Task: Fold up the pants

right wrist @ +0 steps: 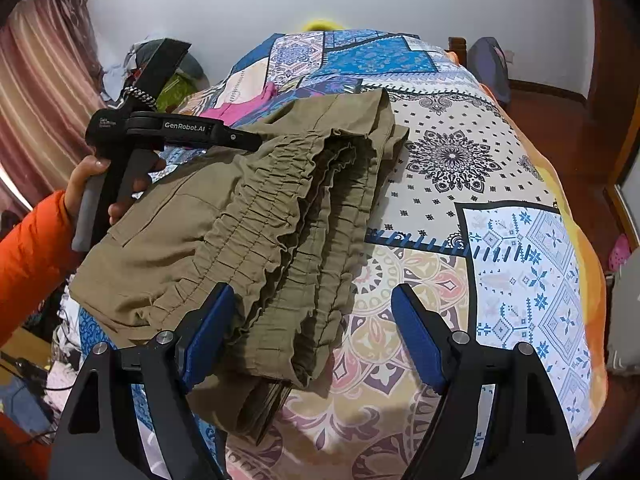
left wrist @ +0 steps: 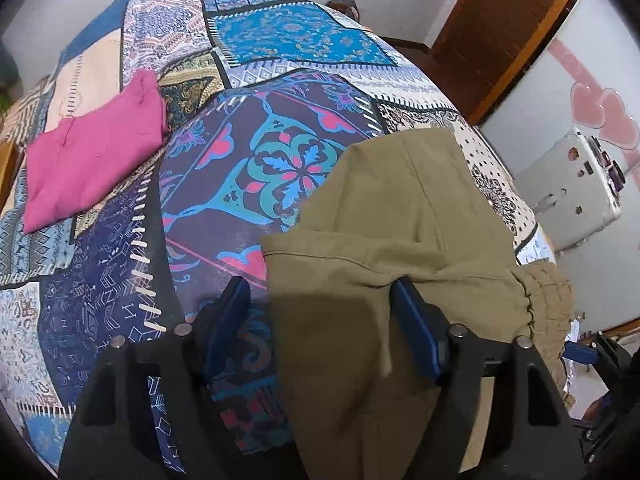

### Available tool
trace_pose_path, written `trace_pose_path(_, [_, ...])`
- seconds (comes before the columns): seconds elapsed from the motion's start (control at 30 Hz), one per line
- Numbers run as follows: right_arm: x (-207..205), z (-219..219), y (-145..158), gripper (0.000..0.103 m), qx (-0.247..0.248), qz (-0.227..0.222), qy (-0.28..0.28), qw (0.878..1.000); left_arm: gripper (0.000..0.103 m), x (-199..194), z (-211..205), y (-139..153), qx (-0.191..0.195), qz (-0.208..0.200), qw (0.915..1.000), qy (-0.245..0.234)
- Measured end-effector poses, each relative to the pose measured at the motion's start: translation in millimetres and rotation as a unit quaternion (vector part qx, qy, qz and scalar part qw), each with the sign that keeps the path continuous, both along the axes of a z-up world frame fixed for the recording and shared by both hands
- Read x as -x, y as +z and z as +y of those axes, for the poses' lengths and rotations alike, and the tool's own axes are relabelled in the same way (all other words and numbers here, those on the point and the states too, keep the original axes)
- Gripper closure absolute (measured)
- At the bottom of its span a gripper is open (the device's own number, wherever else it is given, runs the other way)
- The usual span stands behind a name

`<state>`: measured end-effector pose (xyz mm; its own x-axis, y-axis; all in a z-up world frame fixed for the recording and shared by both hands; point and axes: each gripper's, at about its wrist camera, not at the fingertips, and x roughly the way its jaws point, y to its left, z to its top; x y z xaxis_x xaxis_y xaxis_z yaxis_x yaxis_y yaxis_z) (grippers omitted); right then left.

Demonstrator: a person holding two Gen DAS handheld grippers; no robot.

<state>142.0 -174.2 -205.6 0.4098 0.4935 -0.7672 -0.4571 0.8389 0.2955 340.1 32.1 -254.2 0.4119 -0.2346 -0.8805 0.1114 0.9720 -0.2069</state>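
I see folded pants (right wrist: 256, 232) on the bed (right wrist: 500, 184), long axis running away; my left gripper (left wrist: 320, 312) and right gripper (right wrist: 312, 332) both gape, pants leftward.

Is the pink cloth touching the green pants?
Apart. In the left wrist view, the folded pink cloth lies far left on the patchwork bedspread, and a wide stretch of patterned cover separates it from the olive-green pants.

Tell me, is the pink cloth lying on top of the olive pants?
No, the pink cloth lies apart from the olive pants, directly on the bedspread.
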Motion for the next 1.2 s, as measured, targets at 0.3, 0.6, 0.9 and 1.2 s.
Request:
trace_pose_path(0.3, [-2.7,-3.5,4.9,0.026,0.005,-0.002,-0.034,0.999,0.08,8.5,2.6,14.6,-0.004,-0.013,0.9999,0.01])
trace_pose_path(0.6, [7.4,-9.1,21.2,0.026,-0.001,-0.015,-0.053,0.998,0.085,59.8,30.3,28.1,-0.051,-0.034,0.9958,0.068])
trace_pose_path(0.9, [31.8,23.9,32.2,0.024,0.0,-0.035,0.002,0.999,0.096,145.9,68.3,29.4,-0.088,-0.038,0.9905,0.099])
trace_pose_path(1.2, [40.0,45.0,6.8,0.021,0.021,-0.012,0.02,1.0,0.049,131.2,75.9,49.6,-0.02,-0.064,0.9924,0.104])
